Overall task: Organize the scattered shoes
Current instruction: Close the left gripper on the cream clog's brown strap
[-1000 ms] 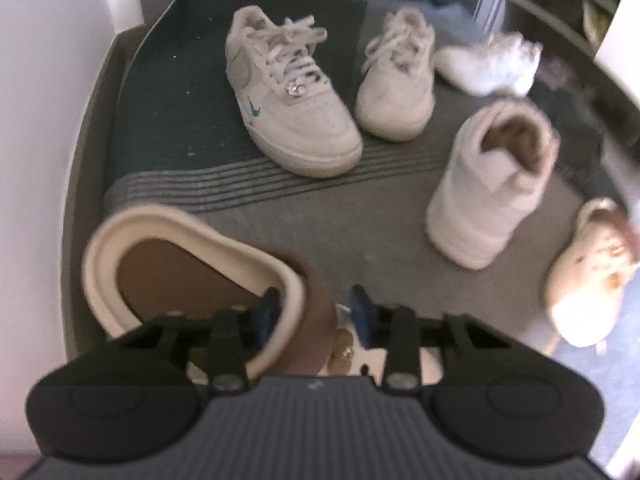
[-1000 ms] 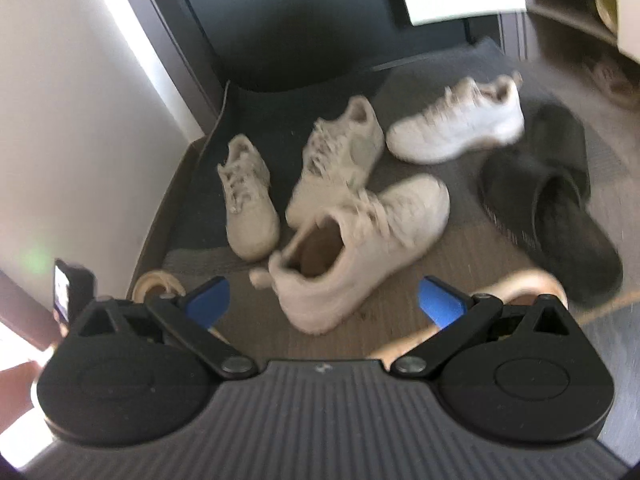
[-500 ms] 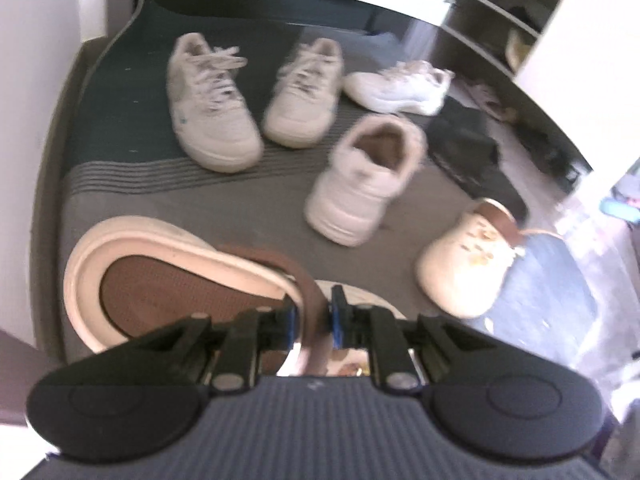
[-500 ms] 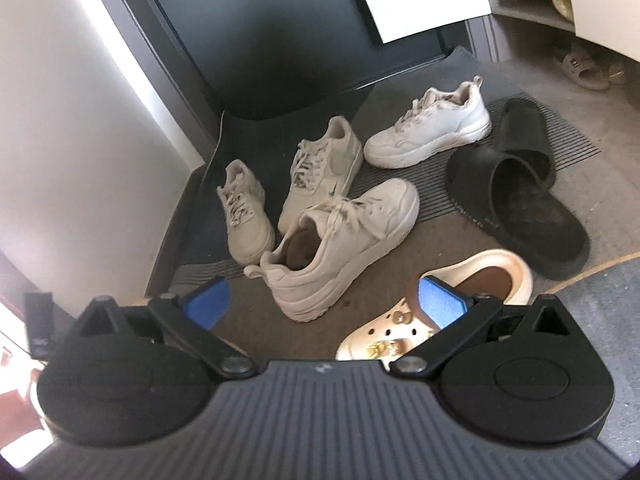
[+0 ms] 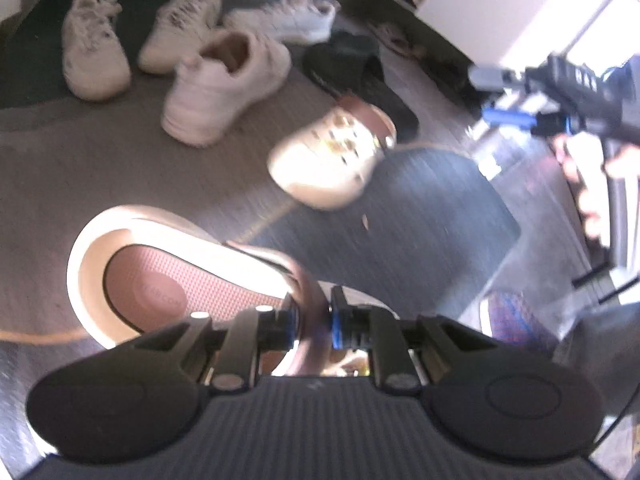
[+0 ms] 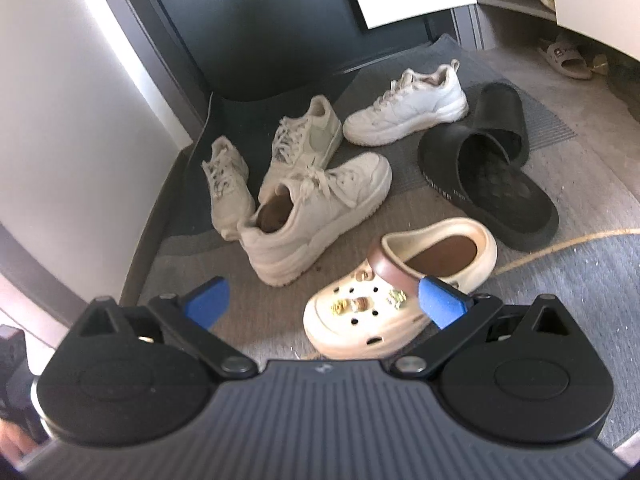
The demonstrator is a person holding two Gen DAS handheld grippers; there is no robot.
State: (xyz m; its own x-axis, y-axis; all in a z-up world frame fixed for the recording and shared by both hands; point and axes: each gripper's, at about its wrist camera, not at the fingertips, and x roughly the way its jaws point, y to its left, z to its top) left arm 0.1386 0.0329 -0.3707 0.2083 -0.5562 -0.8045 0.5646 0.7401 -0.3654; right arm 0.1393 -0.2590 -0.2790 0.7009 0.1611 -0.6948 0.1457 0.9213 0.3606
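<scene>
My left gripper (image 5: 311, 322) is shut on the brown heel strap of a cream clog (image 5: 160, 276), which hangs lifted above the floor with its brown insole facing me. Its matching cream clog (image 6: 396, 288) with charms lies on the mat, seen also in the left wrist view as the second clog (image 5: 332, 156). My right gripper (image 6: 324, 300) stands wide open just above and in front of that clog, nothing between its fingers. Several white sneakers (image 6: 316, 216) and two black slides (image 6: 488, 184) lie scattered beyond.
A white wall (image 6: 60, 100) and dark door (image 6: 260, 20) close the left and back. An open shoe cabinet (image 6: 560, 8) with a sandal (image 6: 564, 56) stands at the right. The person's hand (image 5: 588, 176) holds the right gripper (image 5: 508, 118) at the left view's right edge.
The left gripper has carried the held clog up and to the right, away from the wall. The right gripper has moved lower and closer over the clog on the mat, still open.
</scene>
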